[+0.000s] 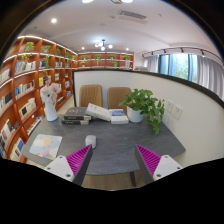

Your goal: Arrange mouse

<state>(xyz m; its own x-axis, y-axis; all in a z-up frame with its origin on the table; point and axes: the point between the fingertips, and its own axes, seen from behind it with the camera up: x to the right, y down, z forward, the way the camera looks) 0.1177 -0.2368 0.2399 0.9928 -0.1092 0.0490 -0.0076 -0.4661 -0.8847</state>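
A small white mouse lies on the grey table, beyond my left finger and a little toward the table's far side. My gripper is held above the table's near edge. Its two fingers, with magenta pads, stand wide apart with nothing between them. The mouse is apart from both fingers.
Stacked books and an open book lie at the table's far end. A potted plant stands at the far right. A mat or booklet lies at the left. Two chairs and bookshelves stand behind.
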